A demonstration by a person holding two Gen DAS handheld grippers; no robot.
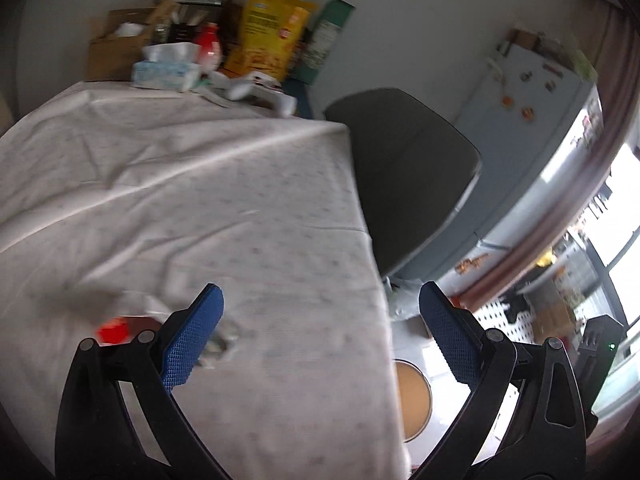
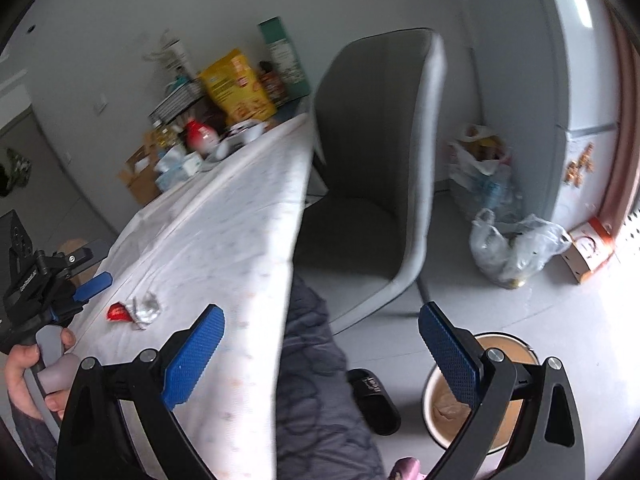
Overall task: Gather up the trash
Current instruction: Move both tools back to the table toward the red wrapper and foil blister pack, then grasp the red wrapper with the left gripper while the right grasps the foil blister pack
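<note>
Two pieces of trash lie on the white tablecloth (image 2: 224, 216): a red wrapper (image 2: 117, 312) and a crumpled silver wrapper (image 2: 146, 308). In the left wrist view the red wrapper (image 1: 114, 330) and the silver wrapper (image 1: 220, 344) sit just behind the left finger, partly hidden. My left gripper (image 1: 320, 336) is open with nothing between its blue pads. It also shows as the left gripper (image 2: 76, 300), held by a hand (image 2: 24, 368) beside the wrappers. My right gripper (image 2: 322, 356) is open wide and empty, straddling the table's edge. A round bin (image 2: 434, 384) stands on the floor below it.
A grey chair (image 2: 372, 200) is tucked against the table's side. Groceries, a tissue box (image 1: 164, 72) and a yellow bag (image 1: 266, 36) crowd the far end. Plastic bags (image 2: 516, 248) lie on the floor by the fridge (image 1: 532, 92). A person's dark quilted leg (image 2: 312, 380) and a slipper (image 2: 374, 400) are near the bin.
</note>
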